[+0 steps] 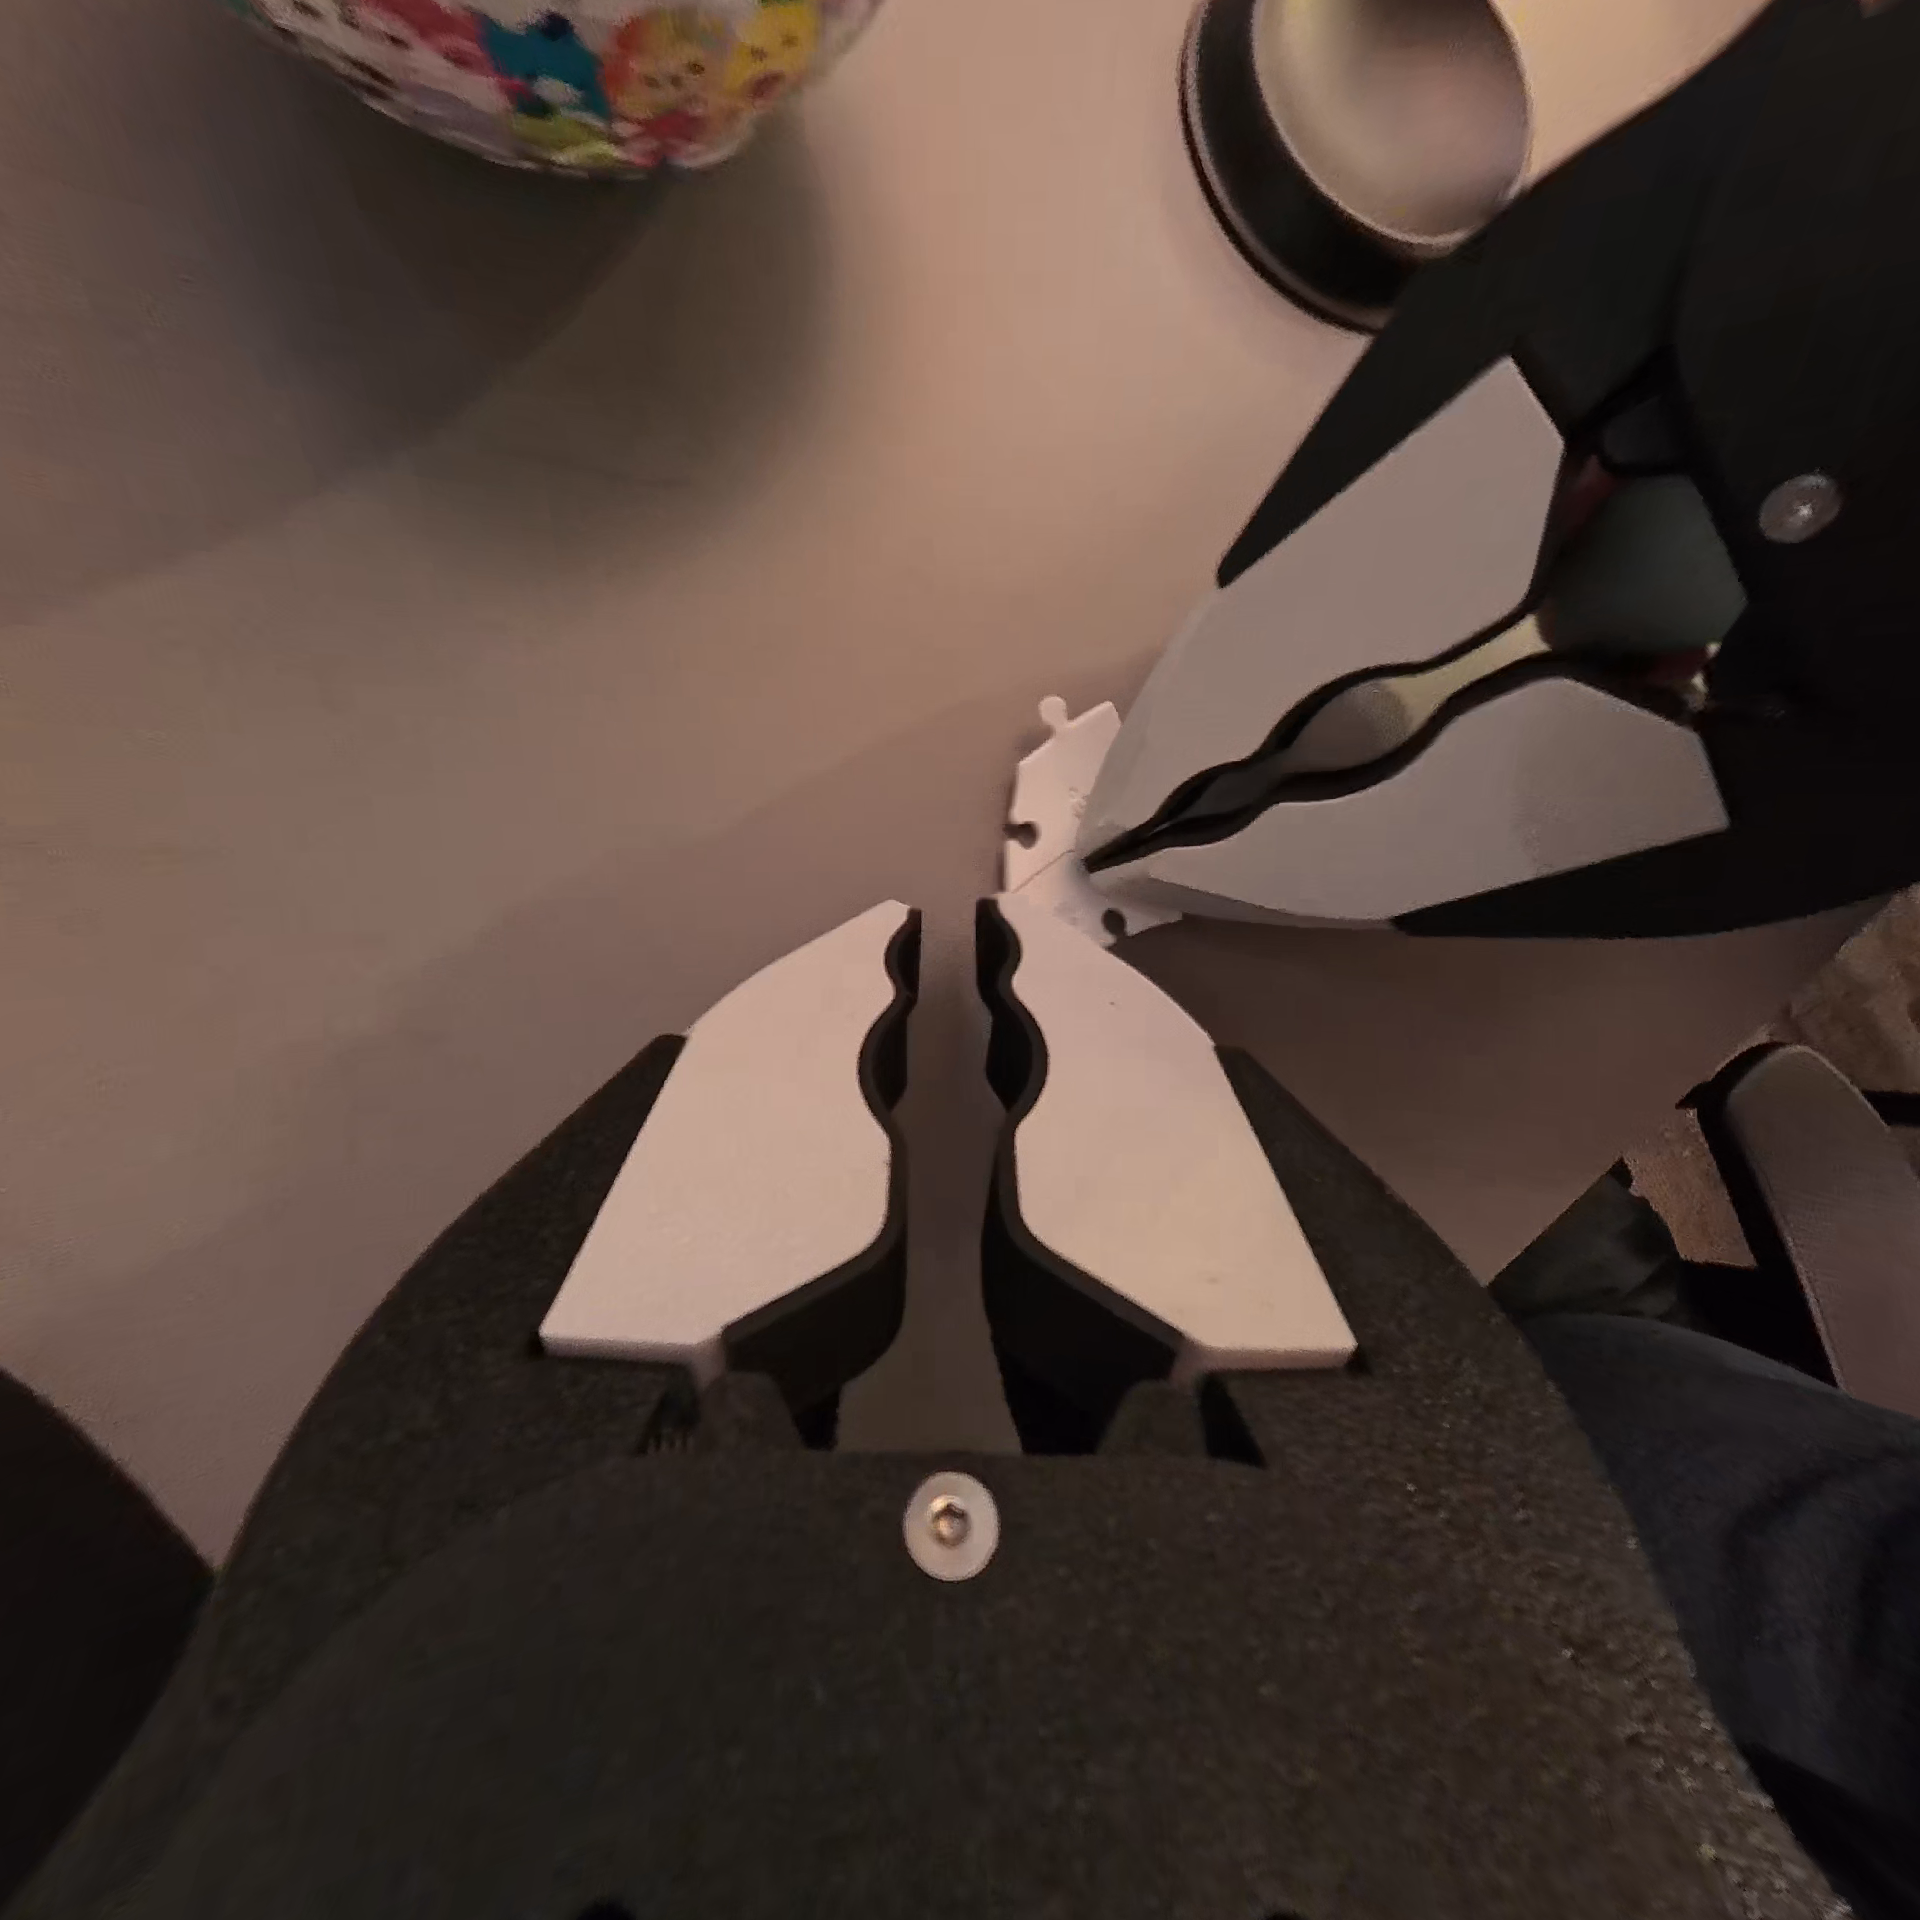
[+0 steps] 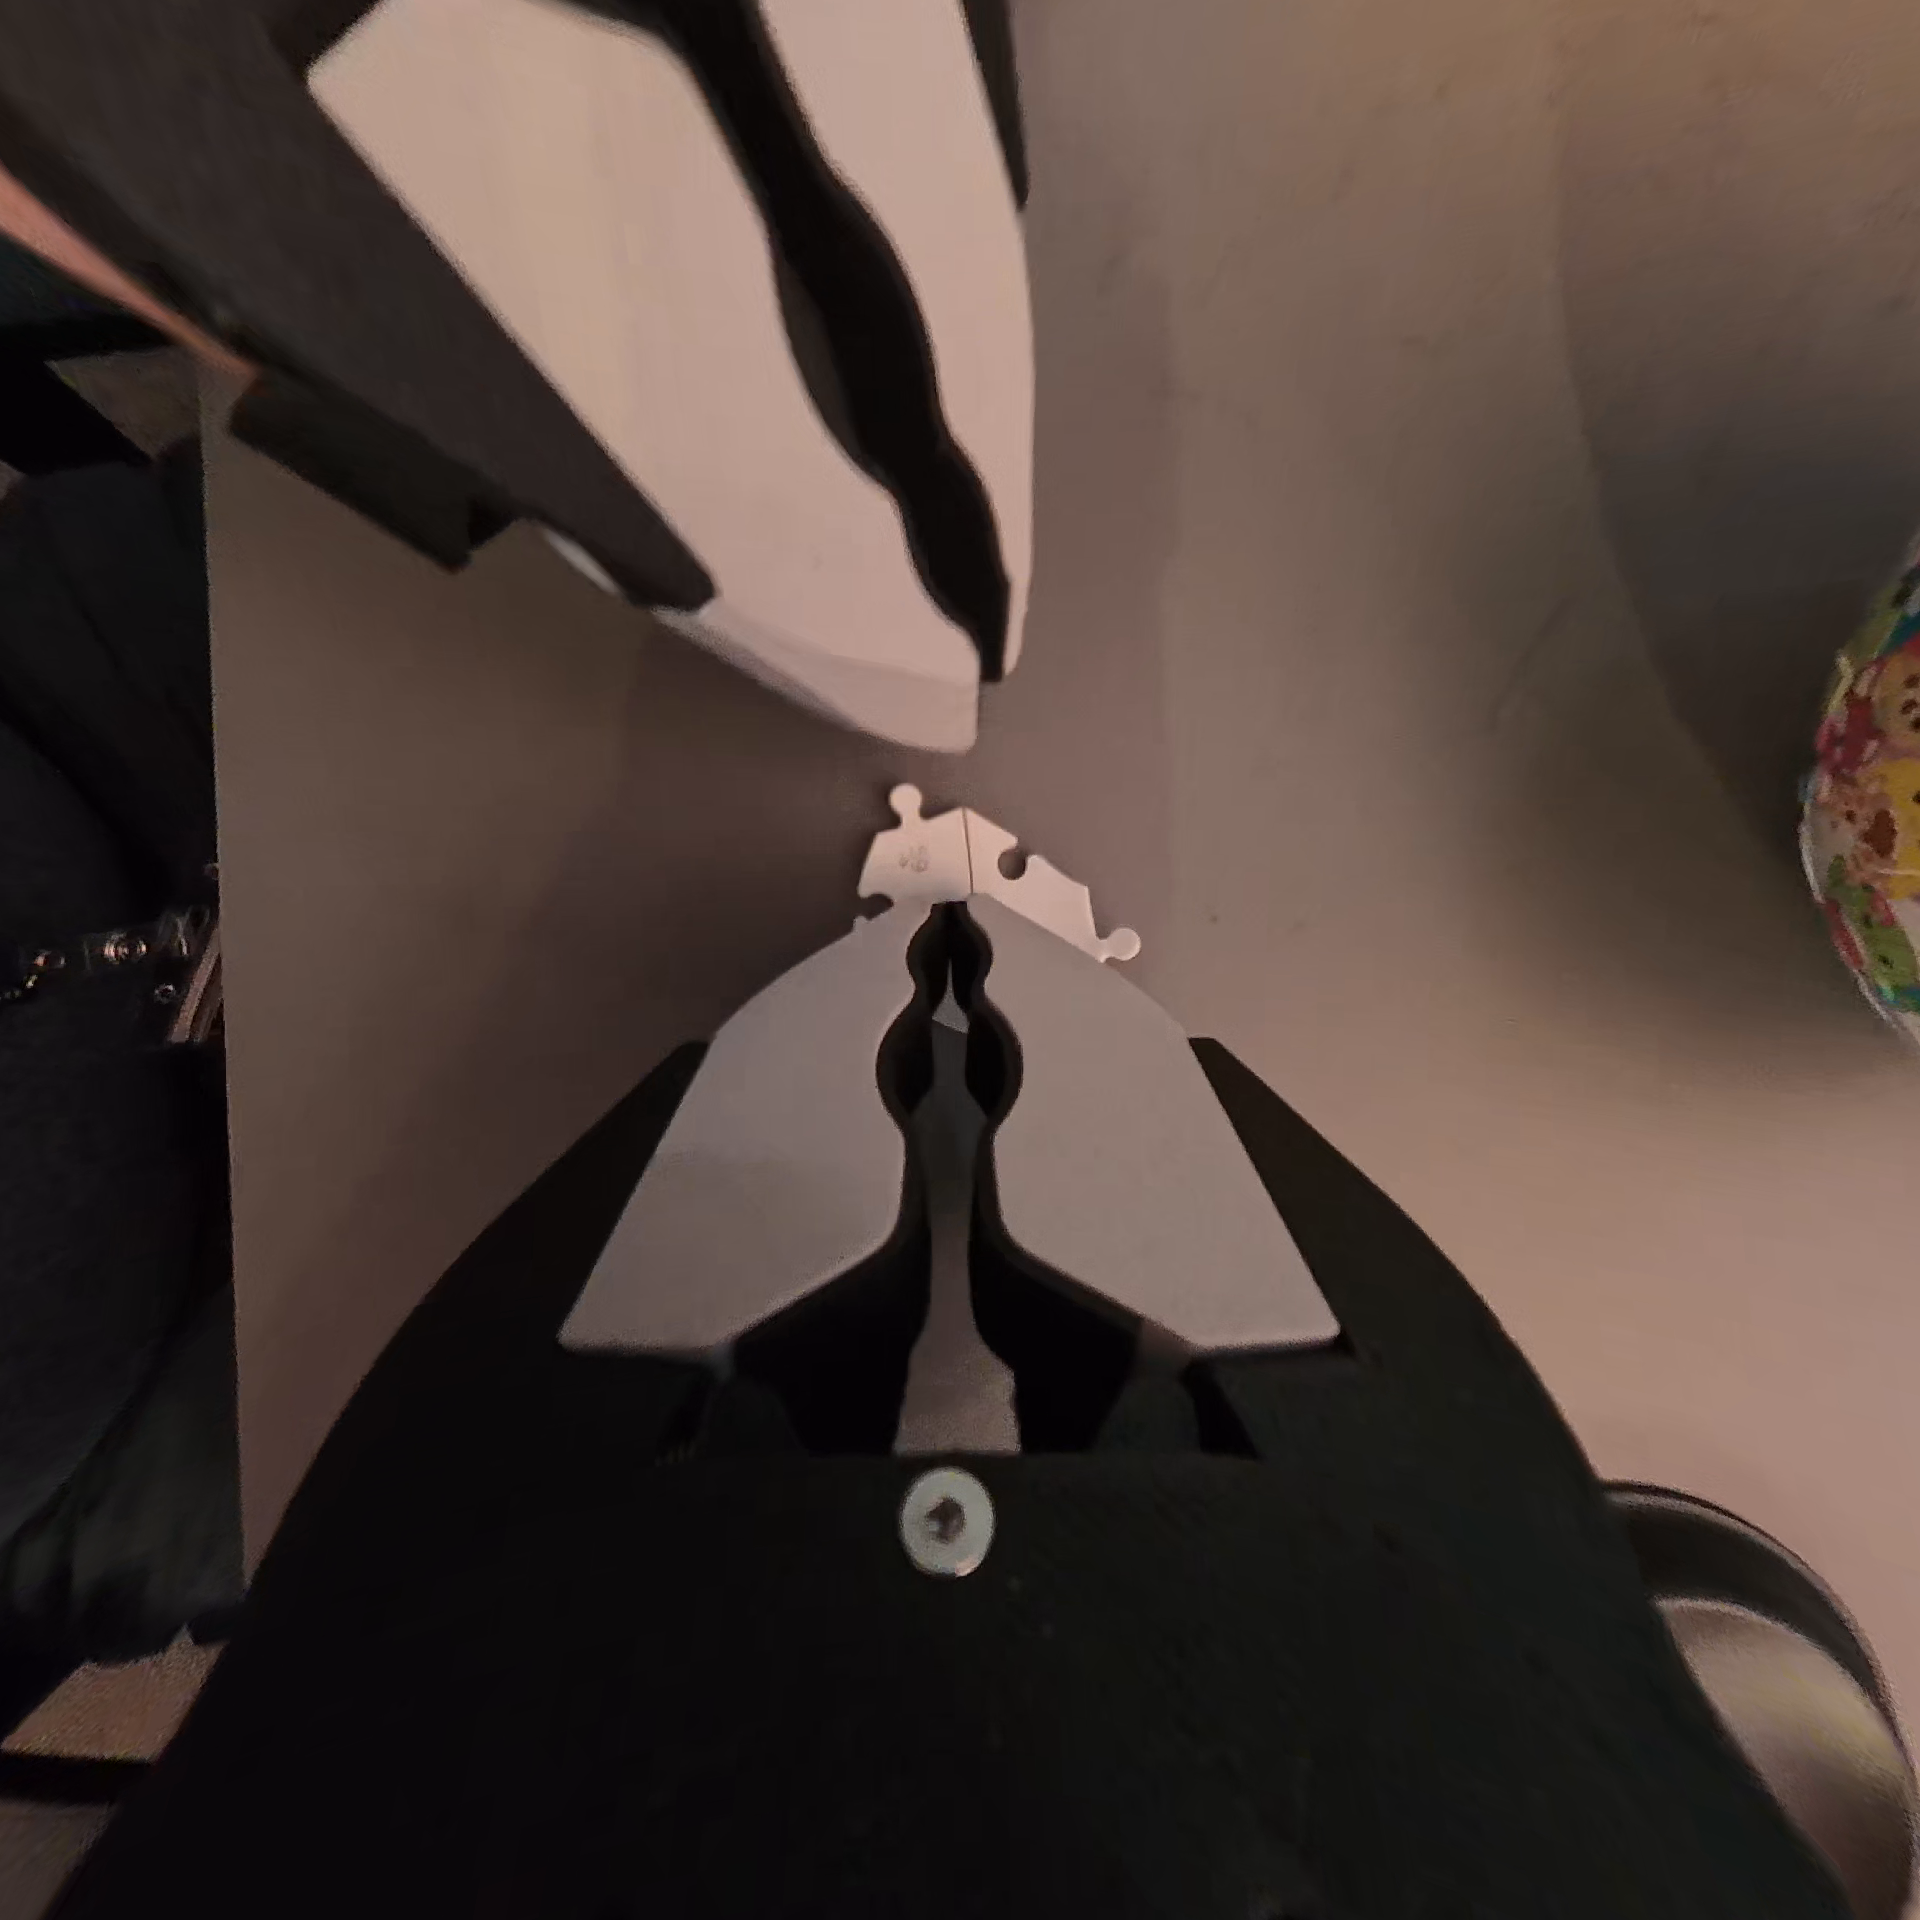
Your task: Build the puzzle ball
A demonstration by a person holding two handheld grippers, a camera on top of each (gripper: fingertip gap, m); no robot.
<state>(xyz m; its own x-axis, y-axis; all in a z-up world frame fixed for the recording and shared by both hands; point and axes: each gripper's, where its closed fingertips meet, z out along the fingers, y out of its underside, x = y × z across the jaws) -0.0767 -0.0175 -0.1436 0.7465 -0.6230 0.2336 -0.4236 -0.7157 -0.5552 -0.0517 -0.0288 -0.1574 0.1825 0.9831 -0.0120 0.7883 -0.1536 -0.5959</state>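
Where the right wrist view shows two joined white puzzle pieces [image 2: 977,862] pinched at the seam by the right gripper [image 2: 951,914], the left view half hides them. Left gripper [image 1: 948,920] empty, slightly spread, just beside. Pair runs crosswise, blank backs up; puzzle ball [image 1: 582,73] cropped on the table [image 1: 520,675].

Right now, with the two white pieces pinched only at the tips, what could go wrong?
1. The right gripper holds the pieces only at their near edge, right at the seam. They could pivot, slip out or come apart there.
2. The left gripper is open and very close. A bump could knock the pieces loose.
3. The ball lies far off, so the carry there looks long for such a thin grip.
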